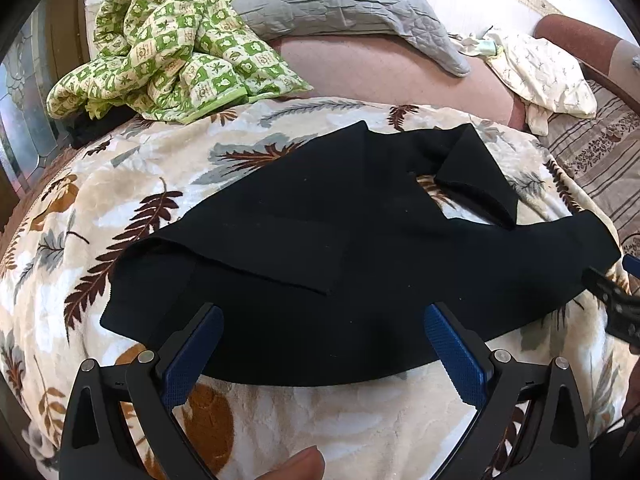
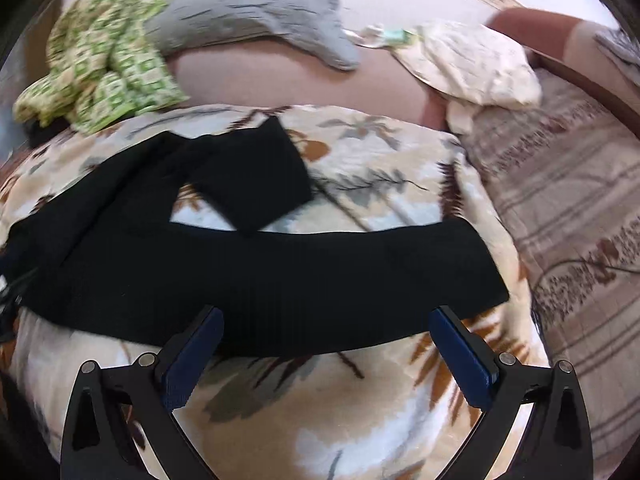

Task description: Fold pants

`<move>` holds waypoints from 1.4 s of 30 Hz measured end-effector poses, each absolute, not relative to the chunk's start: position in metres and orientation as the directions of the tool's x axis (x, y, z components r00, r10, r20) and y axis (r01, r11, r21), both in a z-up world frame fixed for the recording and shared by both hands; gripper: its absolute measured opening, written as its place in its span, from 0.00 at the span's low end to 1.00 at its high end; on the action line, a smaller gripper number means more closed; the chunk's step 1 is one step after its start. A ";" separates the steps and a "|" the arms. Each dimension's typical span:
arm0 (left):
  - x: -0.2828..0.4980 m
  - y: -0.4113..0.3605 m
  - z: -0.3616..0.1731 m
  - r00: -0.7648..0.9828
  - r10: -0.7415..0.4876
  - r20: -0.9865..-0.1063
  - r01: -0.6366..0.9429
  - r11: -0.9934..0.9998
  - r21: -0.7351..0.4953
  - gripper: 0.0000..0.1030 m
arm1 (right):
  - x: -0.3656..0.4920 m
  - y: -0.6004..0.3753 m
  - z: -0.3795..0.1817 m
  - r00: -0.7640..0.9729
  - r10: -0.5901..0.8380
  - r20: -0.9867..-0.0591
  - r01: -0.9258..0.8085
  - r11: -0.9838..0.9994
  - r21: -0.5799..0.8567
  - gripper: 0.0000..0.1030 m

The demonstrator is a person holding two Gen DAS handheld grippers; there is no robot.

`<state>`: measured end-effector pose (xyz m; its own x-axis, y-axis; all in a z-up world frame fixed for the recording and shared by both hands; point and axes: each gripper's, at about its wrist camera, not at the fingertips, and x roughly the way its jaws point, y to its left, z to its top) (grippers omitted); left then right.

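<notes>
Black pants (image 1: pixel 320 240) lie spread on a leaf-patterned blanket (image 1: pixel 100 200), one leg folded back at the far right with its cuff turned over. My left gripper (image 1: pixel 324 320) is open and empty, its blue pads just above the near edge of the pants at the waist end. In the right wrist view the pants (image 2: pixel 280 280) stretch across the blanket (image 2: pixel 400 160). My right gripper (image 2: pixel 326 320) is open and empty over the near edge of a leg. The right gripper also shows at the right edge of the left wrist view (image 1: pixel 620 296).
A green checked quilt (image 1: pixel 168 48) is bunched at the far left, a grey pillow (image 1: pixel 340 4) behind it, and a cream cloth (image 1: pixel 540 72) at the far right. A striped cover (image 2: pixel 580 220) lies right of the blanket. A thumb (image 1: pixel 296 466) shows below.
</notes>
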<state>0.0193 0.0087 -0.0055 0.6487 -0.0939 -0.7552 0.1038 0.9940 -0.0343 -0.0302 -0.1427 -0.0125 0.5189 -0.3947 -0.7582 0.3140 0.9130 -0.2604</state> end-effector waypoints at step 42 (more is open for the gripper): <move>0.016 0.023 0.004 0.680 -0.185 -0.710 0.105 0.982 -0.155 0.85 | -0.057 -0.160 0.043 0.569 -0.698 -0.435 0.573 0.715 -0.400 1.00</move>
